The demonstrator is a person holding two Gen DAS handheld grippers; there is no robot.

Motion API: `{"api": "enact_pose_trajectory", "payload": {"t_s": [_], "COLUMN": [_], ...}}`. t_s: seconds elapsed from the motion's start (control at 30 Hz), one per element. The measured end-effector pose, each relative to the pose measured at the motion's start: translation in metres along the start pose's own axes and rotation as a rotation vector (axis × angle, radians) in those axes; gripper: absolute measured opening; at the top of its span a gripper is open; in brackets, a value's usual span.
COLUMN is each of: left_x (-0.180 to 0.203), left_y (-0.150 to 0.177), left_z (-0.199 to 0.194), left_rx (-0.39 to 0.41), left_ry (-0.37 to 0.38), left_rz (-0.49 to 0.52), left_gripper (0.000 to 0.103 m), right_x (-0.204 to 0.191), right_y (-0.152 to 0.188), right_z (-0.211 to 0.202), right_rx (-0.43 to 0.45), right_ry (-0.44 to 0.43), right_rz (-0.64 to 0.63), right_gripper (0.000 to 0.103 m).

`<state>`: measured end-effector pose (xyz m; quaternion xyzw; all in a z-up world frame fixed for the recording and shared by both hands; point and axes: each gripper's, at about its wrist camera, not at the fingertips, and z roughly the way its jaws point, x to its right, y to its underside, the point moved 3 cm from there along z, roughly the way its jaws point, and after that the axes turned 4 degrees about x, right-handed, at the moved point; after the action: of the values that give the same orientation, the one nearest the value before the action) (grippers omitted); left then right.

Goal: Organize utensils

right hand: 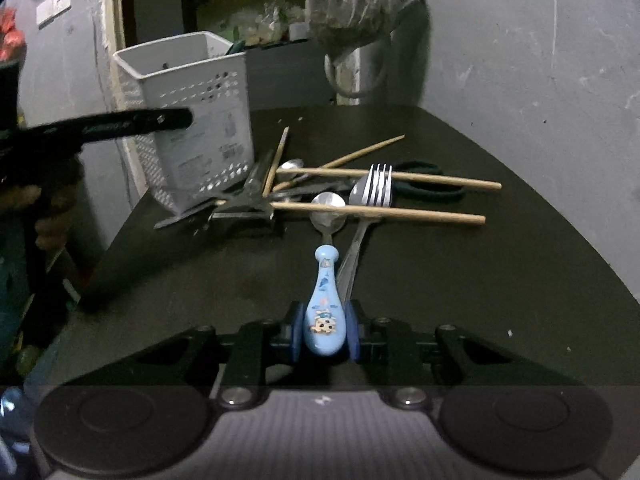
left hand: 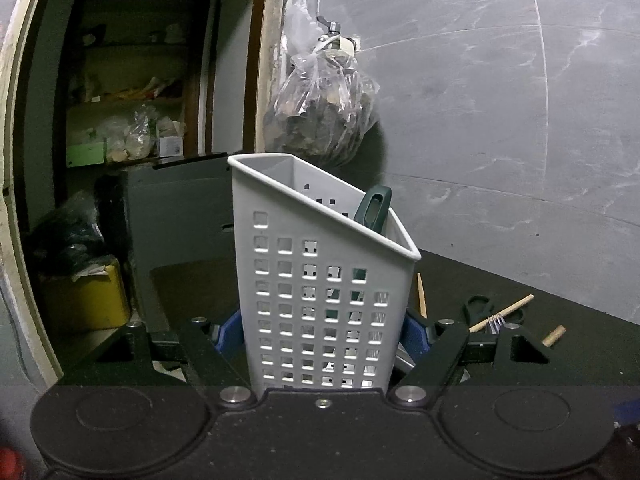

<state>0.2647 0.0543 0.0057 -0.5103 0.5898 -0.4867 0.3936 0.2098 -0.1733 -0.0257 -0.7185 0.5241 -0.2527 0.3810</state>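
- Spoon (right hand: 325,300) handle sits gripped in my right hand-held gripper (right hand: 325,330), long axis pointing away.
- Caddy (right hand: 192,120), clamped by left hand-held gripper (left hand: 324,340), stands far-left.

**No legible text in either view**

No word, brand or number can be read. Printed labels are seen on the side wall of the white perforated utensil holder (right hand: 208,136), but the print is too small and blurred to be made out. A cartoon figure, without lettering, is printed on the blue handle of the spoon (right hand: 325,312).
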Motion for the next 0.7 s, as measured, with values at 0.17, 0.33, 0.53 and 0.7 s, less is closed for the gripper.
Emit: {"api": "enact_pose_trajectory", "payload": {"t_s": [0.17, 0.33, 0.53, 0.7], "left_x": [0.002, 0.002, -0.004, -0.007], "left_y": [0.0, 0.0, 0.003, 0.005], "left_z": [0.0, 0.0, 0.001, 0.003], "left_rx": [-0.003, -0.001, -0.003, -0.003], "left_ry": [-0.005, 0.002, 0.029, 0.047], "left_rz": [0.003, 0.003, -0.015, -0.029], "left_gripper": [0.078, 0.078, 0.078, 0.078], "right_x": [-0.019, -0.044, -0.038, -0.016], "right_y": [0.008, 0.012, 0.001, -0.011], "right_z": [-0.018, -0.028, -0.017, 0.006], "right_rx": [-0.059, -0.099, -0.081, -0.08], "right_ry": [-0.068, -0.179, -0.27, -0.235], "right_rz": [-0.05, -0.085, -0.005, 0.088], "right_gripper": [0.027, 0.043, 0.057, 0.058]}}
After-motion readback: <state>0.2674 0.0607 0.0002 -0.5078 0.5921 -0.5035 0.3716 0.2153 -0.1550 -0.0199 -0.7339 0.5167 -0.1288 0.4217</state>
